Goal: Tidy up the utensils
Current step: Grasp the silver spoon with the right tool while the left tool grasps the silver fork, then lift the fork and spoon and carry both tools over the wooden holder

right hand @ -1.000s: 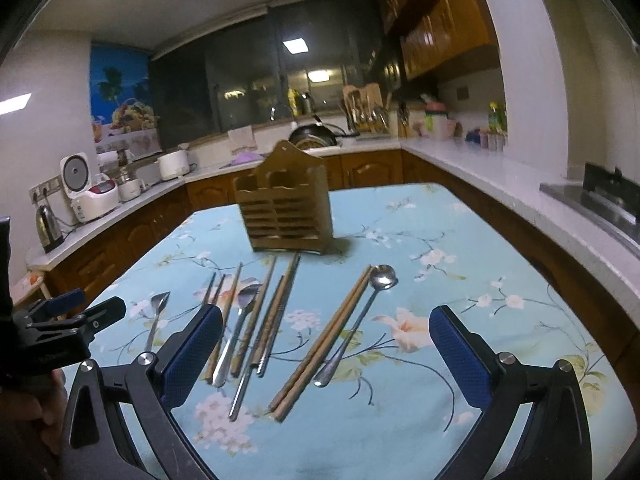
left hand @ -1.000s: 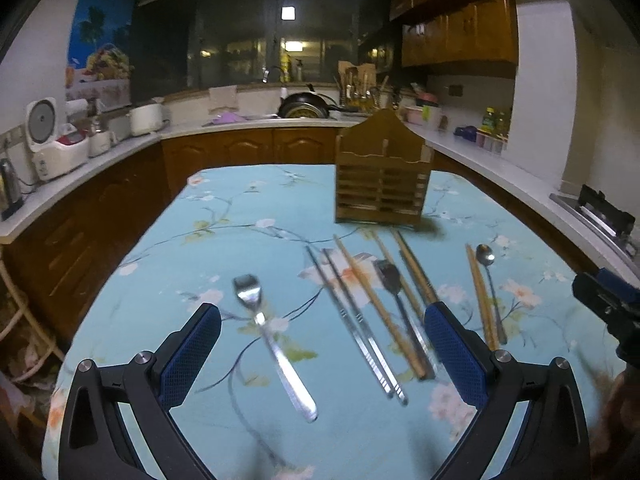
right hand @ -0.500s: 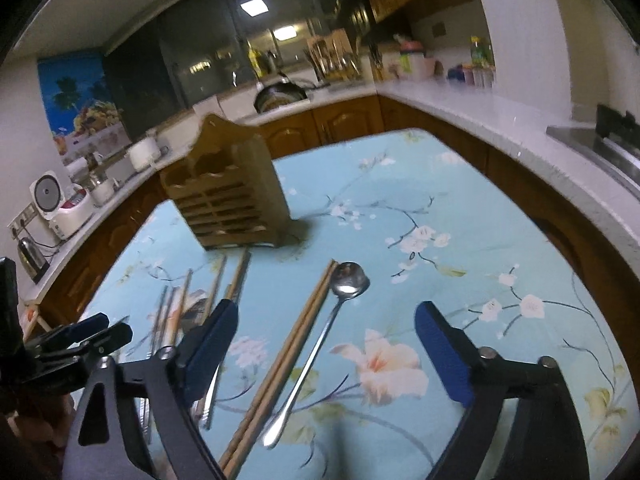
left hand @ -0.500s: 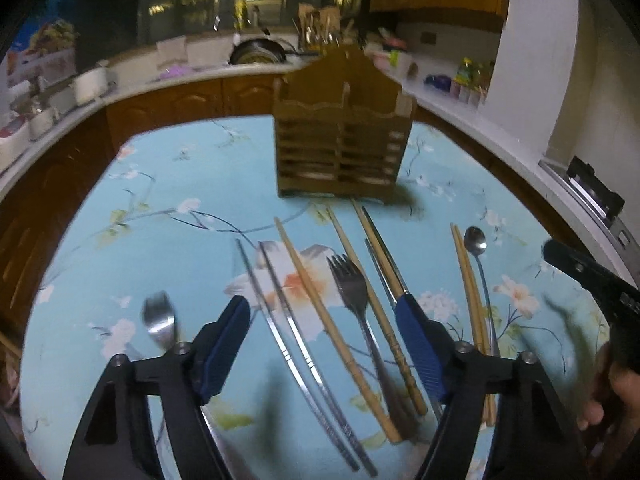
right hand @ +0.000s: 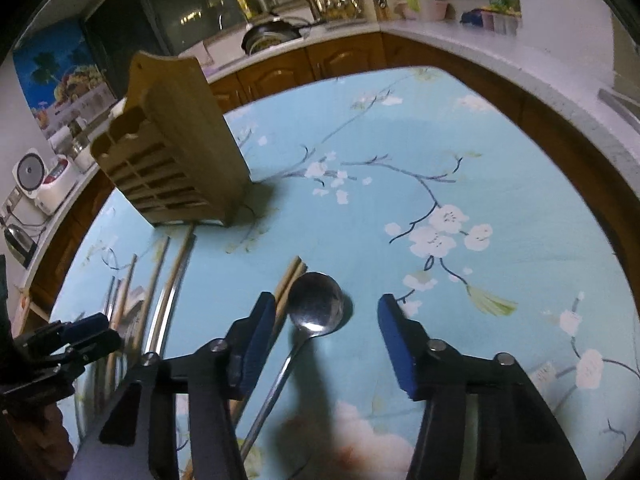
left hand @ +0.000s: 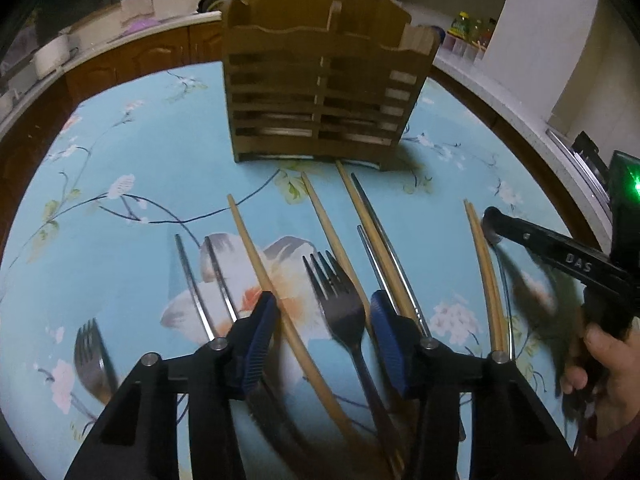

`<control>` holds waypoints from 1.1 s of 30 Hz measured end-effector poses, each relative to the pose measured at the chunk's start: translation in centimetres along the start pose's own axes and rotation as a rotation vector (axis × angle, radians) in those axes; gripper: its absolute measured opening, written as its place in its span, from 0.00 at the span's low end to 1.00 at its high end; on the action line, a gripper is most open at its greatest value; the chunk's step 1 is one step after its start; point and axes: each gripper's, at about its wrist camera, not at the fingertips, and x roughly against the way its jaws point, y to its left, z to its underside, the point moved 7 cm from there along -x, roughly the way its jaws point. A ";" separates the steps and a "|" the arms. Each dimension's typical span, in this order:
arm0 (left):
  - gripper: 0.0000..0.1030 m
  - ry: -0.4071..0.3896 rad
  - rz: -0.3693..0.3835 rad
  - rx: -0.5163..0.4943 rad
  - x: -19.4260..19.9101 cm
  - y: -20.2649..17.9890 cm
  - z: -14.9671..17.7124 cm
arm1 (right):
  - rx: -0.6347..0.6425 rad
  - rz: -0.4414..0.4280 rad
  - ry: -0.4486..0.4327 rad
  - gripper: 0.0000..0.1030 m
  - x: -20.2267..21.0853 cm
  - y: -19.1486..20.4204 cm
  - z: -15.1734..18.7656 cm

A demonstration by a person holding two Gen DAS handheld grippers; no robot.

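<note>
two closing gripper jaws: left gripper (left hand: 324, 320) straddles a dark fork (left hand: 340, 308), right gripper (right hand: 326, 326) straddles a shiny spoon (right hand: 316, 306), neither gripped.

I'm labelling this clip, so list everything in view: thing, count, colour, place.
Utensil holder: one, brown wood, upright at the far end of the table.
Wooden chopsticks: several, tan, lying before the holder.
Metal chopsticks: several, silver, among them.
Dark fork: one, between the left claw's fingers.
Second fork: one, silver, far left.
Spoon: one, silver, between the right claw's fingers.
Tablecloth: one, blue, floral.
Left claw: black with blue pads, closing, untouched fork between.
Right claw: same, closing over the spoon.
Hand: one, right edge.
</note>
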 end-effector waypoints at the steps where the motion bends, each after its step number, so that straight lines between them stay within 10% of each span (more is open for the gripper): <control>1: 0.42 0.011 0.002 -0.003 -0.4 0.0 -0.1 | 0.006 -0.001 -0.006 0.48 -0.1 0.0 0.0; 5: 0.27 0.011 -0.016 -0.045 -1.8 -1.1 -0.8 | 0.021 -0.008 0.009 0.12 -0.7 0.3 0.0; 9: 0.27 0.014 0.001 -0.066 -2.1 -1.9 -0.6 | 0.004 -0.033 -0.001 0.02 -0.1 0.3 0.0; 33: 0.21 -0.232 0.136 0.044 11.6 0.2 2.1 | 0.063 -0.099 -0.229 0.02 11.4 5.6 -2.1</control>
